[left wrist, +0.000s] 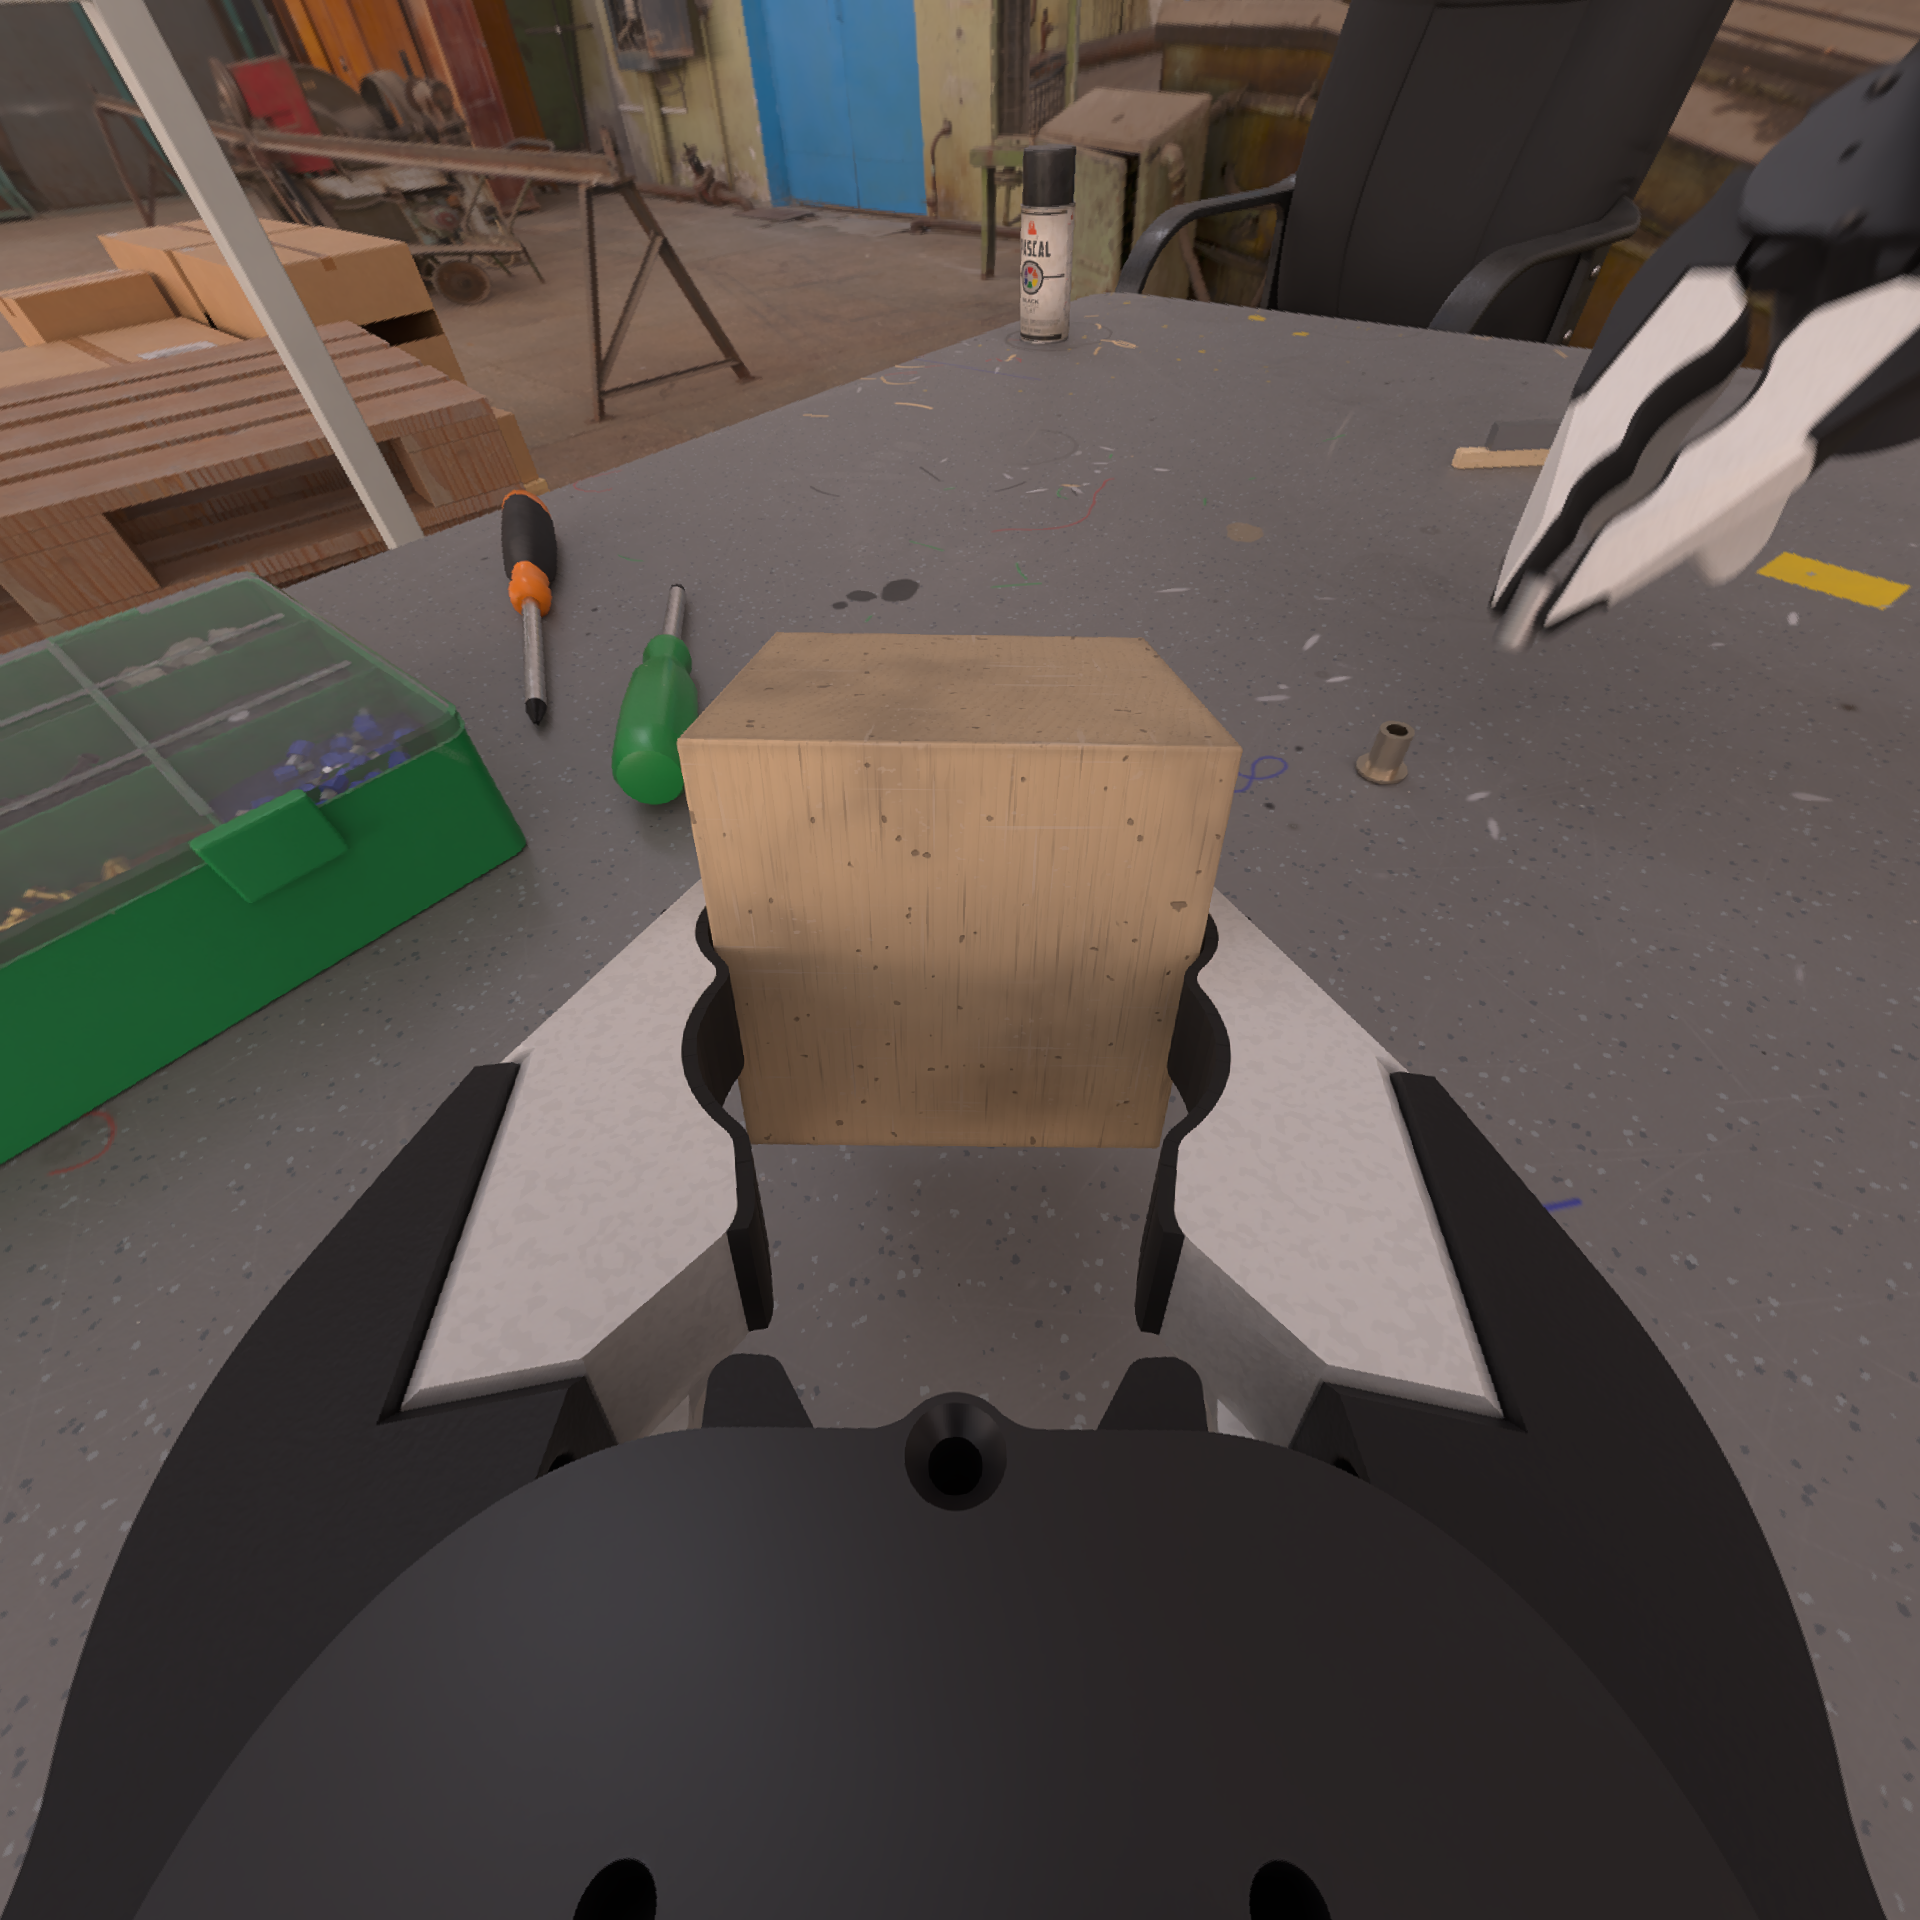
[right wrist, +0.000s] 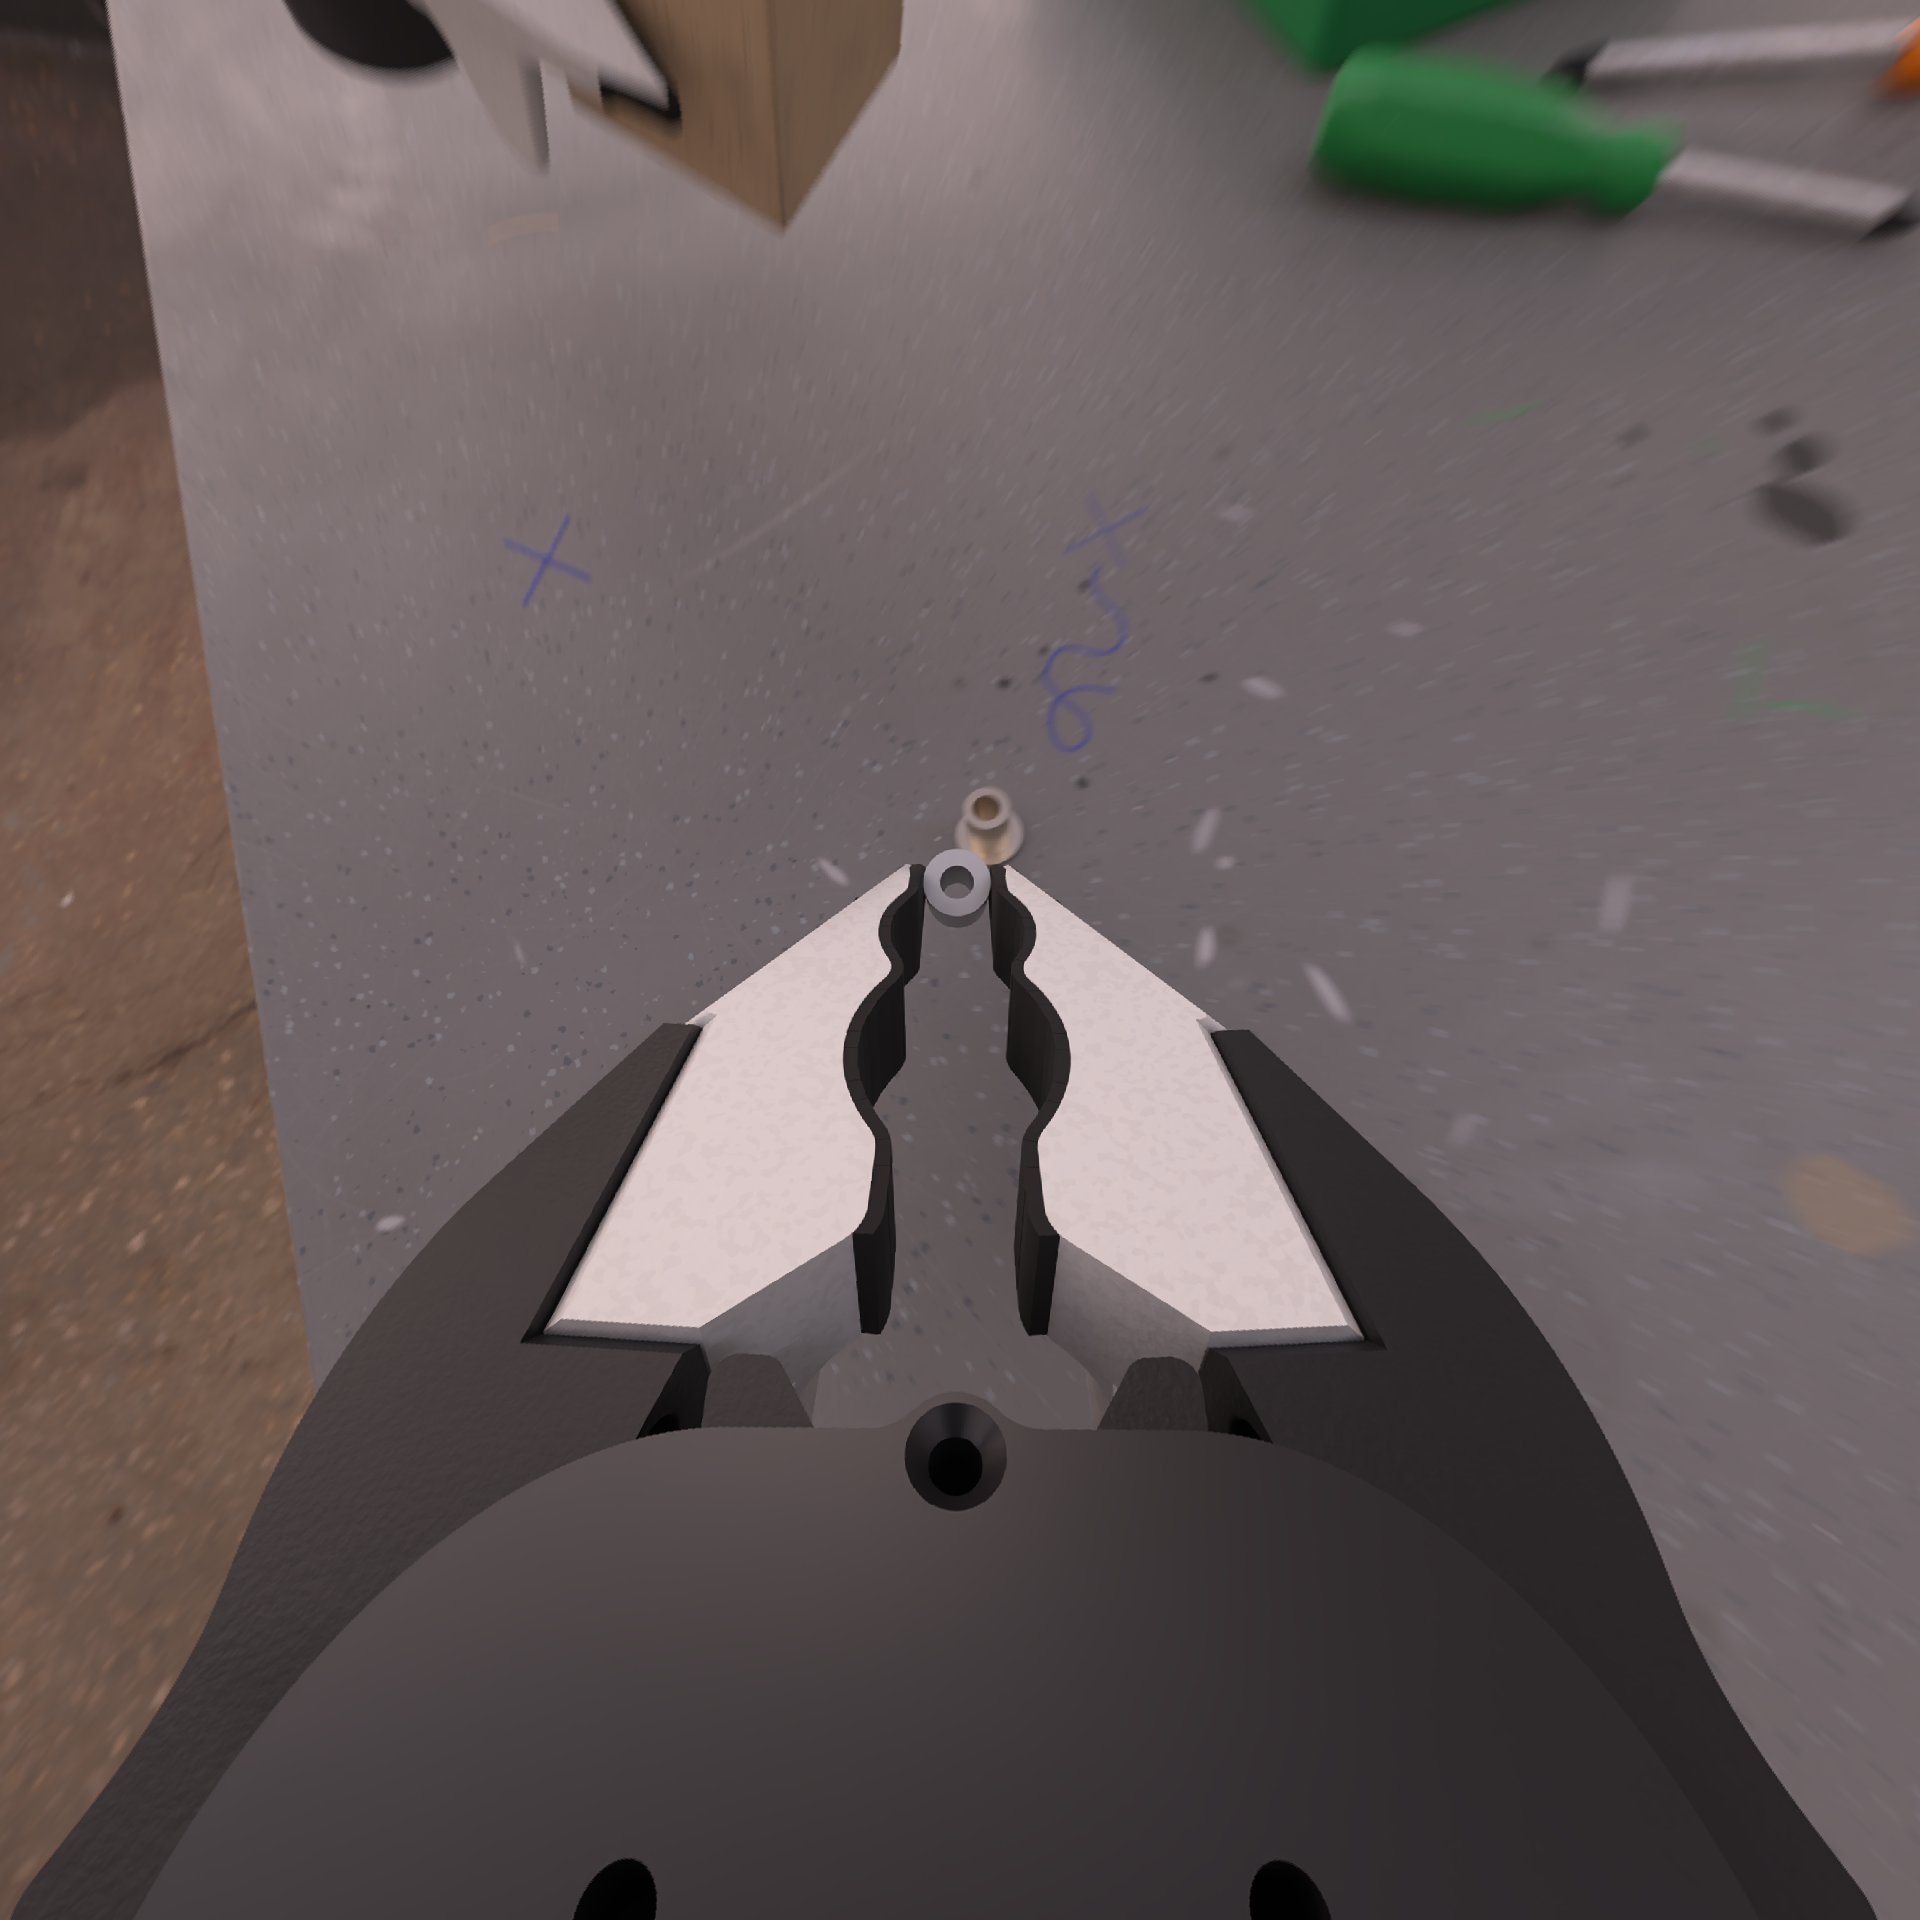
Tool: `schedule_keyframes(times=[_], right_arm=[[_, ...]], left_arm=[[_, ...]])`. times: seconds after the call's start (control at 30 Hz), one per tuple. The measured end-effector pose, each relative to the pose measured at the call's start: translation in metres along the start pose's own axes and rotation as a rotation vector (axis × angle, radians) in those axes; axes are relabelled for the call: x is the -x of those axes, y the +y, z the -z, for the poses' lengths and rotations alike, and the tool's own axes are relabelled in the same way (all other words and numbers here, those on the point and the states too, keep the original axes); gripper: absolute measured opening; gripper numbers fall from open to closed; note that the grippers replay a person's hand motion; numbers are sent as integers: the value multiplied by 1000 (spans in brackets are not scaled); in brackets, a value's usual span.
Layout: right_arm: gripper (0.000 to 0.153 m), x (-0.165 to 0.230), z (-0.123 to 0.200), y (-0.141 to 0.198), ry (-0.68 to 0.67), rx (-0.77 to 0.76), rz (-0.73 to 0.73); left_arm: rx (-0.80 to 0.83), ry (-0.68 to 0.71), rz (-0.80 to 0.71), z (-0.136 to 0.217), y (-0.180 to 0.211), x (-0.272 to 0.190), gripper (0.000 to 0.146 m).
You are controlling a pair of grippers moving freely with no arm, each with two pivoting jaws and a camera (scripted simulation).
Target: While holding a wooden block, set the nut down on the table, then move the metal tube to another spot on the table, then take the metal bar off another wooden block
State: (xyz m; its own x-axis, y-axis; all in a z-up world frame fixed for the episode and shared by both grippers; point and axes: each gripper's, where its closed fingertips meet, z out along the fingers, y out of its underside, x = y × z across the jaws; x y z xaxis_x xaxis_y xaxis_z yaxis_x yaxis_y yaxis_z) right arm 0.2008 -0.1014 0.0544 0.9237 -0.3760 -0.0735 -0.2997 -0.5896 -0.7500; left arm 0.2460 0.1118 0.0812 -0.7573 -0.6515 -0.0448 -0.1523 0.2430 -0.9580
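Observation:
My left gripper (left wrist: 956, 920) is shut on a light wooden block (left wrist: 961, 790) and holds it upright above the grey table (left wrist: 1351, 1039). My right gripper (right wrist: 957, 878) is shut on a small grey ring-shaped nut (right wrist: 957, 886) at its fingertips, above the table. A small flanged metal tube (right wrist: 987, 823) stands on the table just beyond the nut; it also shows in the left wrist view (left wrist: 1385, 750). The right gripper (left wrist: 1532, 608) hovers up and right of the tube, blurred. The block (right wrist: 769, 114) and left gripper (right wrist: 520, 62) show top left.
A green parts box (left wrist: 239, 862) sits left. An orange-black screwdriver (left wrist: 530, 592) and a green one (left wrist: 655, 727) lie beside the block. A spray can (left wrist: 1044, 249) stands at the far edge. A flat wood piece (left wrist: 1496, 457) with a dark part lies far right. A black chair (left wrist: 1455, 156) stands behind.

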Motion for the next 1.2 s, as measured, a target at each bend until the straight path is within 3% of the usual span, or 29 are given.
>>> schedule_keyframes(times=[0.1, 0.3, 0.53, 1.2], right_arm=[[12, 14, -30, 12, -54, 63, -13], [12, 26, -51, 13, -79, 143, 28], [12, 27, -53, 13, -74, 194, 53], [12, 31, -54, 13, 9, 122, 193]], left_arm=[[6, -3, -3, 0, 1, 0, 84], [23, 4, 11, -1, 3, 1, 84], [40, 13, -2, -2, 5, -2, 84], [71, 18, 5, -6, 10, -4, 84]])
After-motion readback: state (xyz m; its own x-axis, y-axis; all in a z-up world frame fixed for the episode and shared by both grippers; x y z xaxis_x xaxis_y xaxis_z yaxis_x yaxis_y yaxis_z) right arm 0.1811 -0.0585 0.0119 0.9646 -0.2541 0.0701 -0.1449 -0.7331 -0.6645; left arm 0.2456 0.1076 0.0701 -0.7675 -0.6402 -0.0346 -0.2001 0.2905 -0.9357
